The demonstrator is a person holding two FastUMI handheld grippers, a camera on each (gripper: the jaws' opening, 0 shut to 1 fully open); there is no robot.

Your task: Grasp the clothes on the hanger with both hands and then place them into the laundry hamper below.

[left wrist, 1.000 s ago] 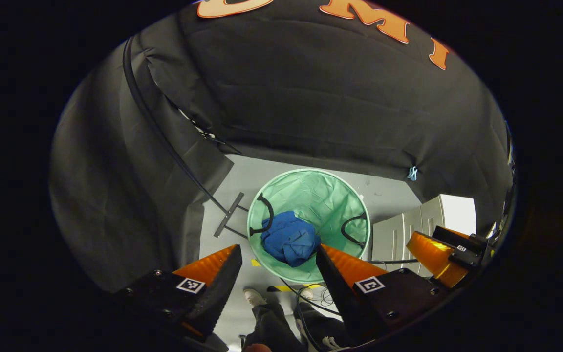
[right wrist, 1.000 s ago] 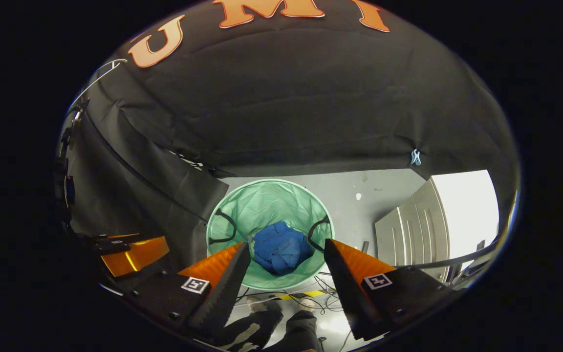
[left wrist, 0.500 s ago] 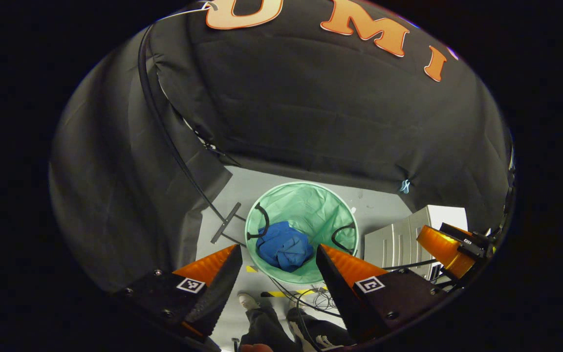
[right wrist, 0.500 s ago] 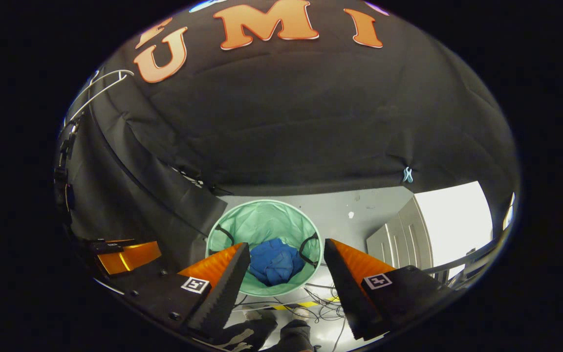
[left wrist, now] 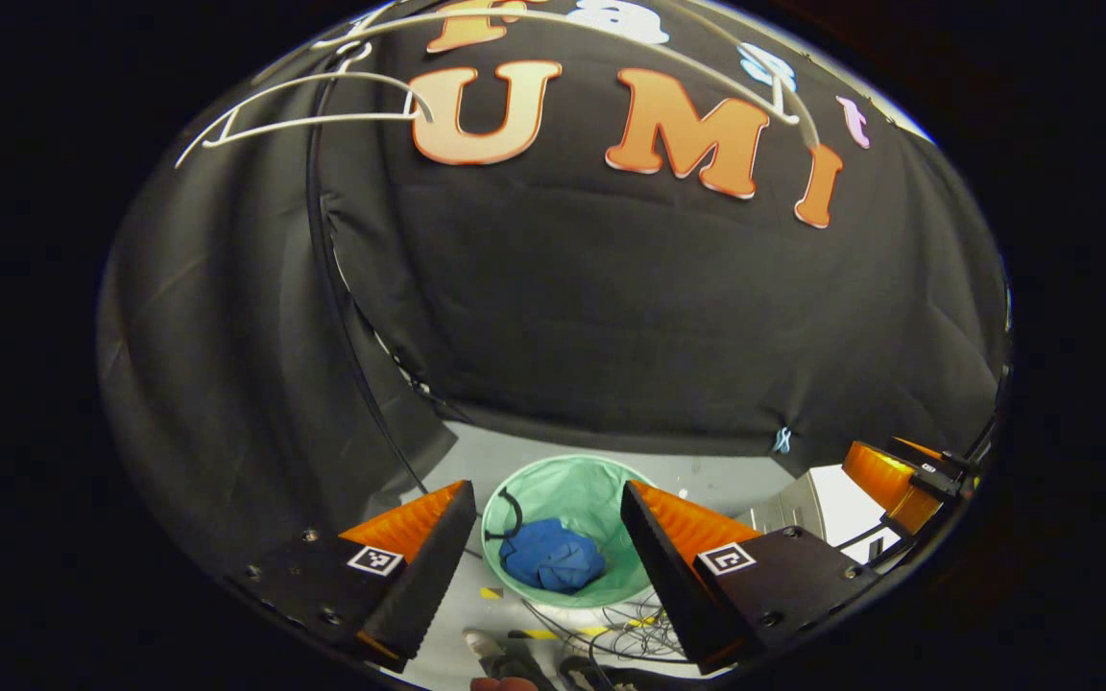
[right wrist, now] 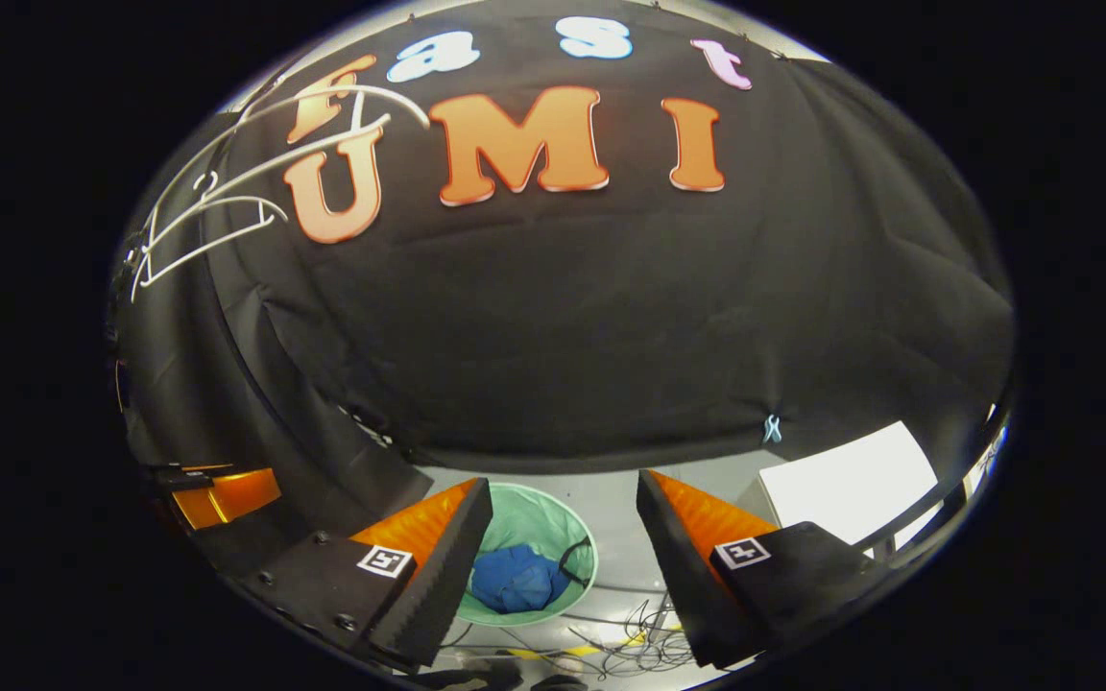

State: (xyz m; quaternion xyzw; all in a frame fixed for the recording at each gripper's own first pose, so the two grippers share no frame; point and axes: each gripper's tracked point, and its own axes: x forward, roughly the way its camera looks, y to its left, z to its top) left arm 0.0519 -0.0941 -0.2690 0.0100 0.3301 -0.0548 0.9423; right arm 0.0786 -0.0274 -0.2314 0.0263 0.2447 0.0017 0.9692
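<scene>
Below, soft blue clothes (left wrist: 550, 566) lie crumpled at six o'clock inside the green hamper (left wrist: 591, 489), both left gripper (left wrist: 545, 537) and right gripper (right wrist: 563, 533) spread wide, empty.

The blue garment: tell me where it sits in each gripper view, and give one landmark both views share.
Left gripper view: the blue garment lies bunched inside the green laundry hamper, bottom centre, between the left gripper's fingers.
Right gripper view: in the hamper at bottom centre, by the right gripper's left finger.
Shared landmark: the light blue clip on the cloth.
</scene>
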